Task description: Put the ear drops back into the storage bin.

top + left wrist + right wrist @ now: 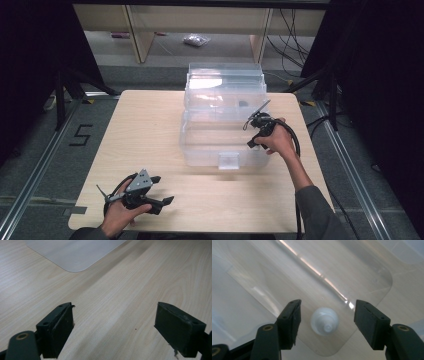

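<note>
Pale wooden table (150,130) carries a clear plastic box (222,125) toward its far edge. Inside, a small white bottle (324,321) stands on the floor, between the right gripper's (325,315) half-open jaws, untouched. Judging by this, the bottle has been set down; withdrawing comes next. The left gripper (113,322) waits wide open, empty, near the front edge.

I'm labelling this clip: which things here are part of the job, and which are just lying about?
Part of the job:
- clear plastic box
- small white bottle inside it
- right tool, open above the bottle

Lying about:
- left tool, open, idle over the table
- plastic bag on the floor
</note>
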{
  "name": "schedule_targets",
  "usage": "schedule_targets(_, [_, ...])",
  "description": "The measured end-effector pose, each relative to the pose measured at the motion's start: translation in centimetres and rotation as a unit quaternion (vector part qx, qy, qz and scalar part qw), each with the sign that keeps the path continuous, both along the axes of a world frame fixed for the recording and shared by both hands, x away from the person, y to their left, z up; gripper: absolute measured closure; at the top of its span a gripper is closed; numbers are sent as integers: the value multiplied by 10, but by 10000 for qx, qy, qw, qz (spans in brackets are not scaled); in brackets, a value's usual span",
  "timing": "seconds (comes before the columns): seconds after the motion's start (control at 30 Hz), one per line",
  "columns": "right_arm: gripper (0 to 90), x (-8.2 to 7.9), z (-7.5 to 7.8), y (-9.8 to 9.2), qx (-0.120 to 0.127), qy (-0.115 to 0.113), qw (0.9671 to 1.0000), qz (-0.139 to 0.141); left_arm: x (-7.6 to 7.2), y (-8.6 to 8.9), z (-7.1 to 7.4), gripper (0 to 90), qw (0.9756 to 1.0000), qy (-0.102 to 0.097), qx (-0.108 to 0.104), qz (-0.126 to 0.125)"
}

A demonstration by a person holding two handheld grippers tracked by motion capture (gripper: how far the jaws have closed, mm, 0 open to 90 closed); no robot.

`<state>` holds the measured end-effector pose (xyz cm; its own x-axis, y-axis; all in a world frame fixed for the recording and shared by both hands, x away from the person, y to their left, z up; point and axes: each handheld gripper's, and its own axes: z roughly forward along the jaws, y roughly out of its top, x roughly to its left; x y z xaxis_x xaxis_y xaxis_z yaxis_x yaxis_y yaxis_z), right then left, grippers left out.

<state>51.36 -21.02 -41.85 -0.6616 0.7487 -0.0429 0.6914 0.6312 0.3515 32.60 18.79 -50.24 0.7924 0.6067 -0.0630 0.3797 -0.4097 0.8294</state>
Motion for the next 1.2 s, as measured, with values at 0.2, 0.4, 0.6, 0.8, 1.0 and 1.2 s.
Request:
schedule_targets(0.2, [317, -9, 13, -1, 291, -128, 9994, -112, 0, 0, 1, 148, 10000, 36, 50, 12])
schedule_targets(0.4, [269, -18, 21, -6, 548, -327, 9976, -261, 0, 0, 0, 148, 10000, 3, -2, 5])
schedule_targets(0.6, [264, -33, 31, -9, 827, -557, 9946, -273, 0, -1, -1, 148, 10000, -13, -47, 48])
schedule_targets(0.8, [263, -40, 34, -11, 878, -644, 9939, -186, 1, 0, 0, 148, 10000, -12, 64, 21])
schedule_targets(1.0, [263, -46, 35, -12, 999, -658, 9926, -193, 1, 1, 0, 148, 10000, -12, 68, 24])
schedule_targets(1.2, [258, -56, 38, -12, 1070, -831, 9908, -42, 1, 0, 0, 149, 10000, -27, 53, 33])
